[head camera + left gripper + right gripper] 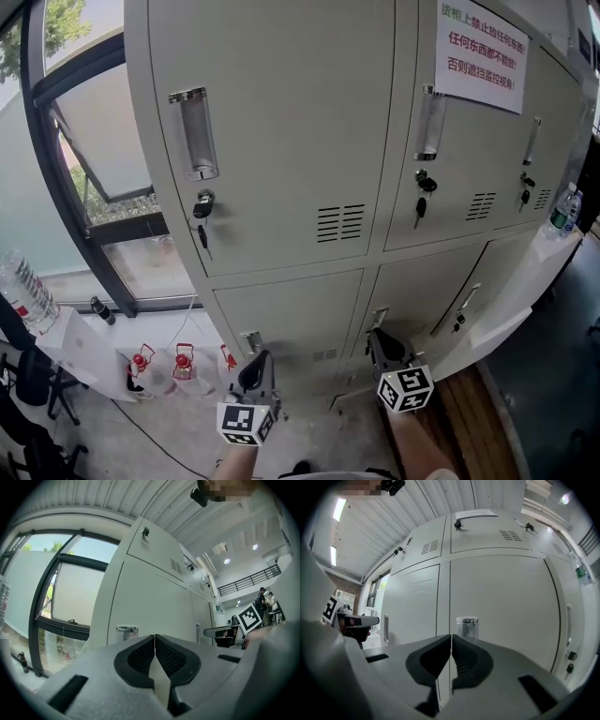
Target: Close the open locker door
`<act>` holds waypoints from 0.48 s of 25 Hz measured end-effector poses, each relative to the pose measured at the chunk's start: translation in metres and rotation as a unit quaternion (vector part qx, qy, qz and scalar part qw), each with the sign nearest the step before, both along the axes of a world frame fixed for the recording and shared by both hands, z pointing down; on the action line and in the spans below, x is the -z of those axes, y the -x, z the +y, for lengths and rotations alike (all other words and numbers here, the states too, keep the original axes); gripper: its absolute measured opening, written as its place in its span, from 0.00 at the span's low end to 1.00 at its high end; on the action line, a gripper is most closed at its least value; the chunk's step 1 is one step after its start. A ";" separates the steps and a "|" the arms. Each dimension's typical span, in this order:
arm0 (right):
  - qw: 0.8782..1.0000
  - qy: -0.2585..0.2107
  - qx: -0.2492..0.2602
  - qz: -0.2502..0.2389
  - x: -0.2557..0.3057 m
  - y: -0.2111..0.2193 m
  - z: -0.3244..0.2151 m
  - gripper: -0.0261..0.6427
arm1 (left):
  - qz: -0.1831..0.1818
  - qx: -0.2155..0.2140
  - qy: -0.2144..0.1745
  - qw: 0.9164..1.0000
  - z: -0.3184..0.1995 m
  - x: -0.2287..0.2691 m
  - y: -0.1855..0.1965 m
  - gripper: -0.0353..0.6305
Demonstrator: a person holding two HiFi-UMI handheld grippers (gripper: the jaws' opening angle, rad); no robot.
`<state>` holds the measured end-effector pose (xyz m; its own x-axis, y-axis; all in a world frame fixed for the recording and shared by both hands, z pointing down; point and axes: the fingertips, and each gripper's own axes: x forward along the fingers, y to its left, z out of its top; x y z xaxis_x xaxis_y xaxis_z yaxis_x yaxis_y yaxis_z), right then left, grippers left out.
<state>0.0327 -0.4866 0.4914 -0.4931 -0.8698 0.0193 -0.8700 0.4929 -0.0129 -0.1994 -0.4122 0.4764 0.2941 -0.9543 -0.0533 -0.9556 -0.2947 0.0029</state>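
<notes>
Apparently found the open locker door [502,305] just right of the right claw [384,342], farther from the left claw [255,370]; both clenched, empty.

Dark-framed window [94,141] on the left (greenery outside), pale floor [309,441], wooden planks [469,412] rightward

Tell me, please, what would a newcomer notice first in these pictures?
Grey lockers fill the head view, with a white notice in red print at the upper right. A key hangs in the upper-left door's lock. Low down, the left gripper and the right gripper face the lockers, both shut and empty.
</notes>
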 end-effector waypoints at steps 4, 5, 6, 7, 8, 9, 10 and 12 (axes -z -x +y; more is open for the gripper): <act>1.000 -0.001 -0.028 -0.003 0.001 -0.030 0.017 0.06 | 0.000 -0.035 -0.004 0.999 -0.003 0.003 -0.031 0.07; 0.999 -0.002 -0.036 -0.003 0.002 -0.038 0.021 0.06 | 0.000 -0.044 -0.005 0.999 -0.003 0.003 -0.040 0.07; 0.999 -0.002 -0.044 -0.002 0.002 -0.048 0.027 0.06 | 0.001 -0.054 -0.005 0.999 -0.003 0.003 -0.048 0.07; 0.999 -0.003 -0.053 -0.001 0.003 -0.058 0.033 0.06 | 0.001 -0.063 -0.004 0.998 -0.003 0.003 -0.058 0.07; 0.998 -0.004 -0.063 0.001 0.003 -0.068 0.038 0.06 | 0.001 -0.073 -0.004 0.997 -0.004 0.003 -0.067 0.07; 0.997 -0.005 -0.073 0.001 0.004 -0.080 0.044 0.06 | 0.001 -0.083 -0.005 0.997 -0.004 0.004 -0.077 0.07; 0.996 -0.006 -0.084 0.001 0.005 -0.092 0.051 0.06 | 0.001 -0.093 -0.006 0.996 -0.004 0.004 -0.087 0.07; 0.994 -0.007 -0.110 0.000 0.007 -0.117 0.066 0.06 | 0.001 -0.115 -0.007 0.993 -0.004 0.005 -0.110 0.07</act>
